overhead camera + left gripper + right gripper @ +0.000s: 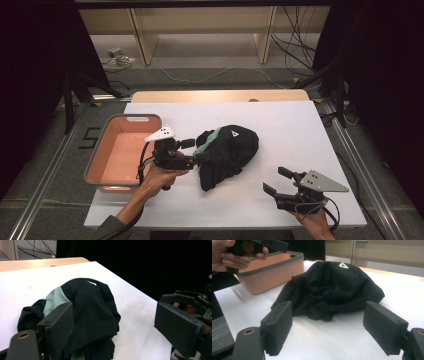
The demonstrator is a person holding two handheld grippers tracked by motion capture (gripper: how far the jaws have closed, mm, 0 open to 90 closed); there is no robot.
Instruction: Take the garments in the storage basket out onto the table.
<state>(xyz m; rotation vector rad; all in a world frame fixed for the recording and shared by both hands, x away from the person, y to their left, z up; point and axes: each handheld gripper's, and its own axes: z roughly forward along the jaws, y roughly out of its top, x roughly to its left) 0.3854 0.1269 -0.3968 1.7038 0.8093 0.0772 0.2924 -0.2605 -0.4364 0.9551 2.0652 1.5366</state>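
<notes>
Black cloth is heaped at the centre of the frame, right of the pink bin. The left gripper is held agape at its edge, the right gripper agape at lower right; a grasp is judged next

a white rectangular tabletop is laid over a light wooden board whose far edge is seen beyond it. the table is flanked by silver metal rails on a grey carpeted floor. pale wooden shelving legs are seen at the back, with black cables trailed beside them. both sides are closed off by black curtains. the table is lit evenly from above.
</notes>
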